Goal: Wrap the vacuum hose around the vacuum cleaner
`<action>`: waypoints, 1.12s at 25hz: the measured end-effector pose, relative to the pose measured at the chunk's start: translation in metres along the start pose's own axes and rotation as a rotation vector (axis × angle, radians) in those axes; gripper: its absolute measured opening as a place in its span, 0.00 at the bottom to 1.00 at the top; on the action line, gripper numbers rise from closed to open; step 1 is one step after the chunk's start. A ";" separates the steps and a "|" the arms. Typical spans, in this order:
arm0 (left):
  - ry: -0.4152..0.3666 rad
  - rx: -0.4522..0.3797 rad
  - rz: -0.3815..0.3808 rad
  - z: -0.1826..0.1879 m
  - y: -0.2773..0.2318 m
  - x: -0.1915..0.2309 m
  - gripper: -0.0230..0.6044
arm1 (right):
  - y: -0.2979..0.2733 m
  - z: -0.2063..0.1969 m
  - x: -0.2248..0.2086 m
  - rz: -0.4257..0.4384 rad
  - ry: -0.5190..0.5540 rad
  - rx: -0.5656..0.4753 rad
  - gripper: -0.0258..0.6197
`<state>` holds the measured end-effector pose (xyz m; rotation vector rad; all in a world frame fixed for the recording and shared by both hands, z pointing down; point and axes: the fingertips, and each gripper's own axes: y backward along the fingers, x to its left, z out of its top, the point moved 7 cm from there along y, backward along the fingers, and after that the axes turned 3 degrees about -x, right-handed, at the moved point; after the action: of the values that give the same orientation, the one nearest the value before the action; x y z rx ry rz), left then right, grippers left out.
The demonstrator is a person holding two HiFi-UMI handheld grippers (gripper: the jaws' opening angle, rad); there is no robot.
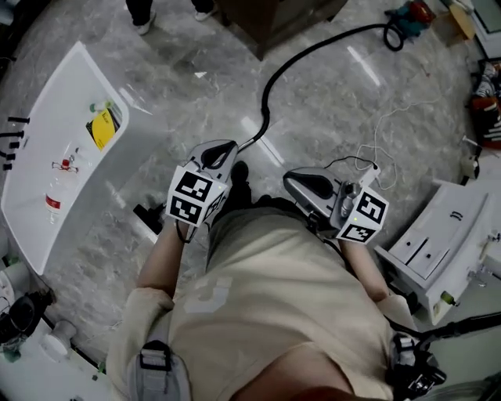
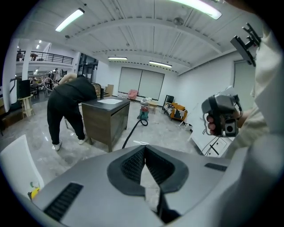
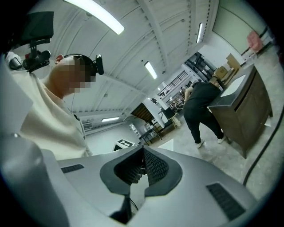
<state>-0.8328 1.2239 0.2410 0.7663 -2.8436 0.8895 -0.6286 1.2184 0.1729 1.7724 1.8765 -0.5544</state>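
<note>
In the head view the black vacuum hose (image 1: 270, 86) curves over the grey floor from just beyond my left gripper to the small vacuum cleaner (image 1: 409, 17) at the far right. My left gripper (image 1: 227, 146) and right gripper (image 1: 290, 180) are held close to my body, both shut with nothing in them. In the left gripper view the shut gripper (image 2: 144, 148) faces the vacuum cleaner (image 2: 142, 112) and the hose (image 2: 131, 132) far across the room; my right gripper (image 2: 222, 116) shows at the right. In the right gripper view the gripper (image 3: 143, 150) is shut, and the hose (image 3: 265, 146) crosses the right edge.
A long white table (image 1: 43, 168) with a bottle and a yellow item stands at the left. A white drawer unit (image 1: 438, 243) is at the right, and a white cable (image 1: 385, 129) lies on the floor. A person in black bends over a brown cabinet (image 2: 106, 119).
</note>
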 end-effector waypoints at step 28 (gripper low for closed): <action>-0.064 0.492 -0.005 -0.113 -0.232 0.066 0.05 | 0.042 -0.020 -0.181 -0.089 -0.299 0.009 0.04</action>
<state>-0.7887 1.0927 0.4681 0.8502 -2.6930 1.6211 -0.5822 1.0896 0.3006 1.5202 1.7506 -0.8138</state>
